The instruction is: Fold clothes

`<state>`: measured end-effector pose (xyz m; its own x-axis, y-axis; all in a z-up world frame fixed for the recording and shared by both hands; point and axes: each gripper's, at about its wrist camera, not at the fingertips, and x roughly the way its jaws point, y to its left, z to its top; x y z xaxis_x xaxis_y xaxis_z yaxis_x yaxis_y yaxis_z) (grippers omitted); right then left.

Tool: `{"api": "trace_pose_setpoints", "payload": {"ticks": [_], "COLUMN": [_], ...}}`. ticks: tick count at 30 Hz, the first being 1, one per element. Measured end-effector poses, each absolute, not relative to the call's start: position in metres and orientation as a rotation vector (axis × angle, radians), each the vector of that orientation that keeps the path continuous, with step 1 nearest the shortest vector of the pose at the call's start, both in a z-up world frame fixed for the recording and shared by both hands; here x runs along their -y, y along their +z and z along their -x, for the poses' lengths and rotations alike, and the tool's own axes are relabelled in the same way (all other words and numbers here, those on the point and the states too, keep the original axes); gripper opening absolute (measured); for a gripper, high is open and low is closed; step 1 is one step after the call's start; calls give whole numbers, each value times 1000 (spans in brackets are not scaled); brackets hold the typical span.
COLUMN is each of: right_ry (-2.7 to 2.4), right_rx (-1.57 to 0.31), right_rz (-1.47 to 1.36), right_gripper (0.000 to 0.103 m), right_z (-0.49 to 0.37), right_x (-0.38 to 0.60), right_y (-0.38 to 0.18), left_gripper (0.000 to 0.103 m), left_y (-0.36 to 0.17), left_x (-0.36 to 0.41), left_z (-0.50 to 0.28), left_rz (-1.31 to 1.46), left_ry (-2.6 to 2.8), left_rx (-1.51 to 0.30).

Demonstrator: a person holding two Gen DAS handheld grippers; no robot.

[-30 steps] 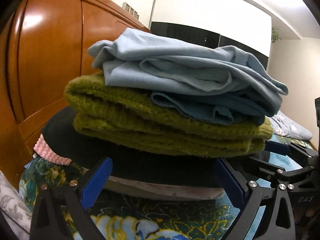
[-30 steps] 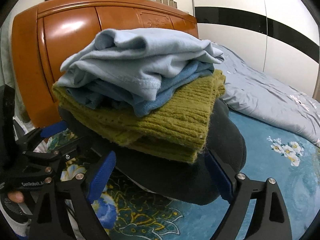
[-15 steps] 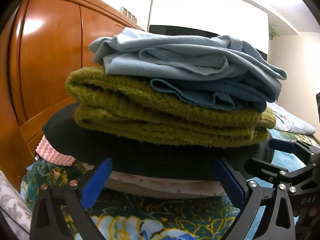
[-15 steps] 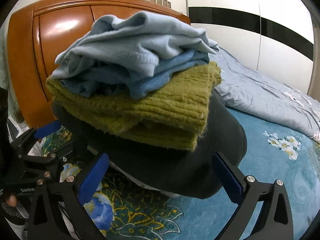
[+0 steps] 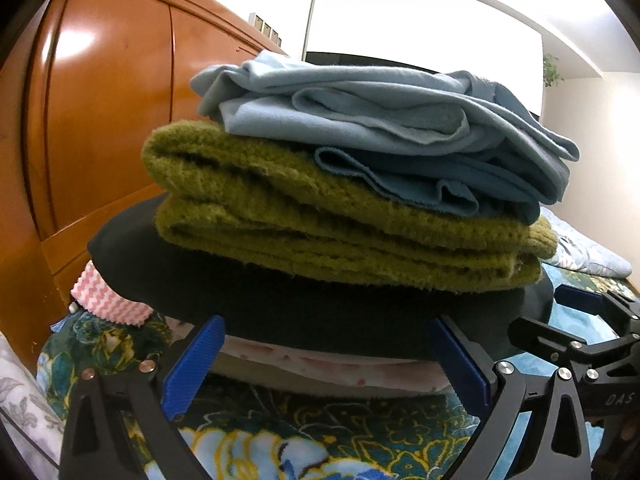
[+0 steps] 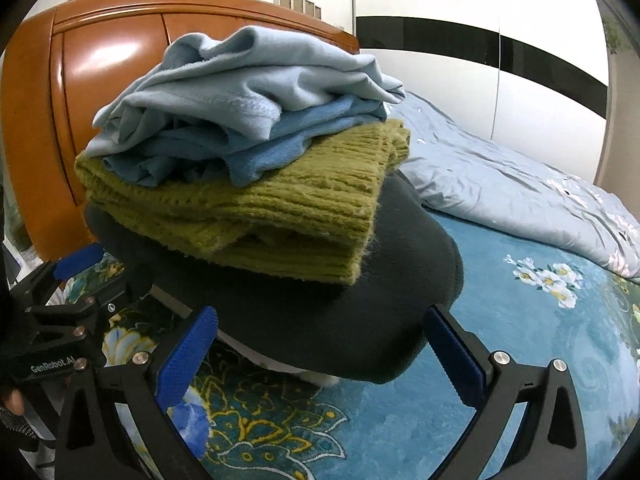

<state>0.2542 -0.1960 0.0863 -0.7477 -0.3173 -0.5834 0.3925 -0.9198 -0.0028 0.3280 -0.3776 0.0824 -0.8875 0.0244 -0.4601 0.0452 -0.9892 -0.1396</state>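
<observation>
A stack of folded clothes fills both views: a light blue garment [image 5: 384,120] [image 6: 256,80] on top, an olive green knit sweater [image 5: 304,216] [image 6: 296,216] under it, a black garment [image 5: 320,316] [image 6: 360,320] below, and a pale pink-white one [image 5: 332,372] at the bottom. My left gripper [image 5: 326,360] is open, its blue pads at the stack's lower edge. My right gripper [image 6: 320,348] is open, its pads under the black garment's rim. Each gripper shows in the other's view, left [image 6: 76,320] and right [image 5: 580,340].
The stack rests over a teal floral bedspread [image 6: 520,320]. A glossy wooden headboard [image 5: 100,120] [image 6: 100,60] stands behind. A grey-blue duvet [image 6: 520,192] lies bunched at the right. A pink-white zigzag cloth [image 5: 108,300] pokes out at the left.
Both cameras have dropped lower and closer to the stack's base, so the stack looms higher. The grippers stay open with the stack between their pads.
</observation>
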Motion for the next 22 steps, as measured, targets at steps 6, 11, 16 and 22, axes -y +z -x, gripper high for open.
{"api": "trace_pose_setpoints", "payload": {"ticks": [6,11,16,22], "right_ry": [-2630,-2637,-2636,-2642], "right_rx": [-180,-183,-182,-184], "right_rz": [-849,-854,-862,-862], "right_gripper": [103,103,103,103], "right_z": [-255,-256,-257,-257], "right_x": [194,192,189,187], "right_y": [88,90,94,99], "left_gripper": [103,103,103,103], "left_y": [80,80,79,80], "left_x": [378,379,378,376], "left_z": [-327,-326,-330,-334], "left_rz": [-757,-761,-758,-703], "left_ry": [-3050,-3052,-3058,-3038], "left_rx": [-243,-249,-247,-206]}}
